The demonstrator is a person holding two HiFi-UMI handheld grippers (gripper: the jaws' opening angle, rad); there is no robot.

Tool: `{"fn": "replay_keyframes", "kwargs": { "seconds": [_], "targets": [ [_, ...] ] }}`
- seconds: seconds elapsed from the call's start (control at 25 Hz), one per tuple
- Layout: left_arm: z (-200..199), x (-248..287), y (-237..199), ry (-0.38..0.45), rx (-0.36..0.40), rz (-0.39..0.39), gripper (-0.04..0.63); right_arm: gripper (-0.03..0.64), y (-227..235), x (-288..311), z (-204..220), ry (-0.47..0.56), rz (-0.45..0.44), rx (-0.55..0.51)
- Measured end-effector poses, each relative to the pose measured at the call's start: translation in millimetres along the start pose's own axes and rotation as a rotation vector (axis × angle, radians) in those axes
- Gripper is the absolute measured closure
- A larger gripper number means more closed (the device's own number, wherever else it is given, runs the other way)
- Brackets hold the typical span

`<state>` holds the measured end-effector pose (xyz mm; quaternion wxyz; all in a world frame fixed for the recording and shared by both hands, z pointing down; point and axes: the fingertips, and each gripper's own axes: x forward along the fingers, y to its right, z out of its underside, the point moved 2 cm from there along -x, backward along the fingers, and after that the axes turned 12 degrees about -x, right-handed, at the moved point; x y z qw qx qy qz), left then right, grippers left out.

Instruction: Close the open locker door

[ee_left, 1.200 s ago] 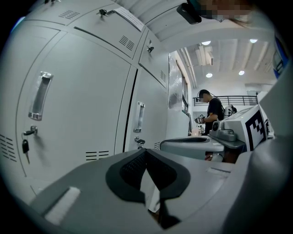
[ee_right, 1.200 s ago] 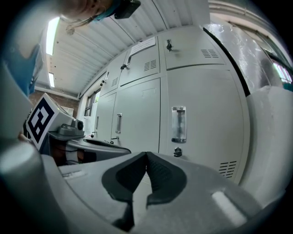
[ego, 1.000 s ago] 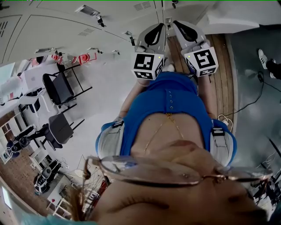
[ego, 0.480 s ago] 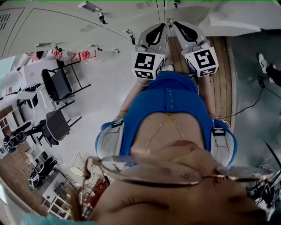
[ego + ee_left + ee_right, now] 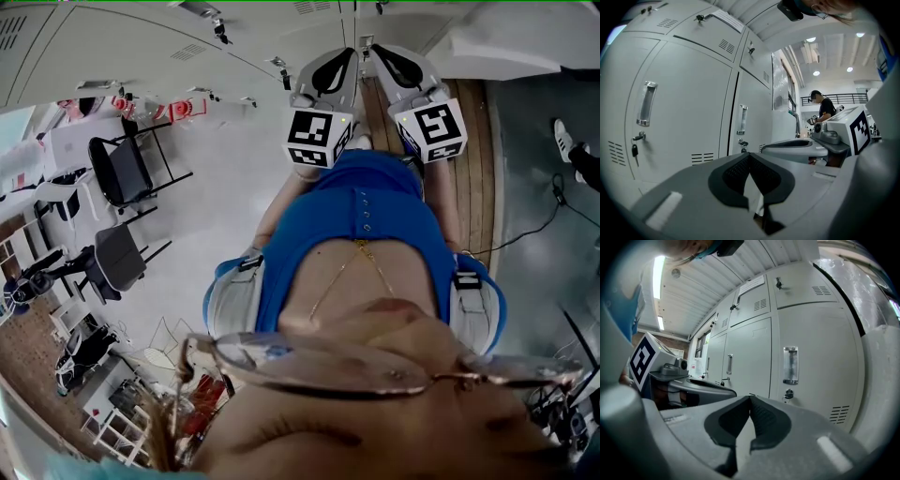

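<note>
Top centre of the head view, we hold the left gripper (image 5: 336, 58) and right gripper (image 5: 386, 56) side by side, facing the lockers (image 5: 689, 108). Both pairs of jaws are pinched together with nothing between them. Every door in the gripper views looks shut. Pale panel (image 5: 506, 42) at upper right may be the open door. We judge it untouched, closing not yet begun.
</note>
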<state>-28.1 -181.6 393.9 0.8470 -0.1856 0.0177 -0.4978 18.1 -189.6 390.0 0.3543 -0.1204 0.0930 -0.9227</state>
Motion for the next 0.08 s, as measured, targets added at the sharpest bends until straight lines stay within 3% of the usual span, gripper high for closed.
{"fn": "replay_keyframes", "kwargs": {
  "seconds": [0.08],
  "targets": [
    [-0.5,-0.7,1.1,0.002,0.000,-0.002,0.600,0.614,-1.1,-0.8,-0.6,0.001,-0.006,-0.002]
  ]
}}
